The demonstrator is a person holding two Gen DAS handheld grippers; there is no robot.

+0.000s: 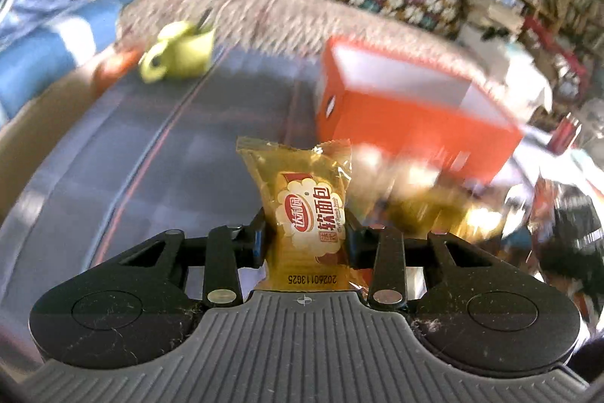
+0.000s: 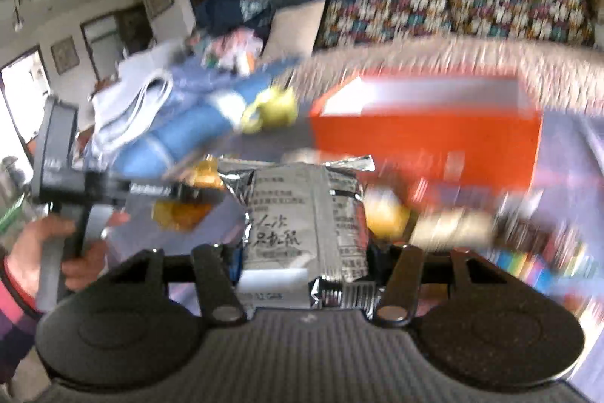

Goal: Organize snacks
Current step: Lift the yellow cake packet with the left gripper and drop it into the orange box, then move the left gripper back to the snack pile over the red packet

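My left claw (image 1: 305, 233) is clamped on a golden soft-bread packet (image 1: 307, 210), holding it upright above the grey worktop (image 1: 188, 157). My right claw (image 2: 302, 252) grips a silver foil snack bag (image 2: 302, 225), printed back facing up. An open orange box (image 1: 411, 116) stands just beyond both, with more yellow-wrapped snacks (image 1: 434, 206) blurred at its foot. A green mug (image 1: 181, 51) sits further back
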